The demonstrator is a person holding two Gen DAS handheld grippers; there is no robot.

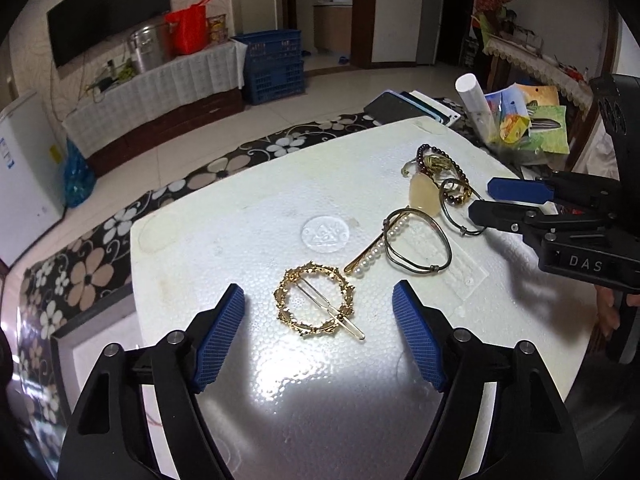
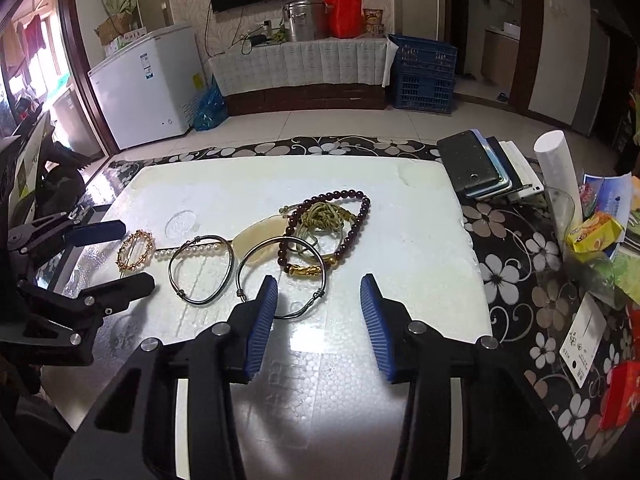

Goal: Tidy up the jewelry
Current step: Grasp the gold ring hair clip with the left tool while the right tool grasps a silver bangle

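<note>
Jewelry lies on a white foam board (image 1: 224, 240) (image 2: 420, 240). A gold ring-shaped hair clip (image 1: 314, 300) (image 2: 135, 255) lies between the fingers of my open left gripper (image 1: 318, 316) (image 2: 110, 254). Beside it lie a pearl hairpin (image 1: 374, 246) (image 2: 188, 250), a dark wire bangle (image 1: 418, 246) (image 2: 201, 270), a second bangle (image 2: 280, 280) (image 1: 460, 208), a pale stone pendant (image 1: 424, 196) (image 2: 254, 242), a dark red bead bracelet (image 2: 352, 232) (image 1: 444, 160) and a knotted cord (image 2: 324, 214). My open, empty right gripper (image 2: 318, 312) (image 1: 484, 200) hovers by the second bangle.
A stack of phones (image 2: 480, 172) (image 1: 404, 106), a white tube (image 2: 556, 168) (image 1: 474, 98) and snack packets (image 2: 592, 232) (image 1: 524, 120) sit on the floral tablecloth (image 2: 520, 280) right of the board. A card (image 2: 582, 340) lies at the right.
</note>
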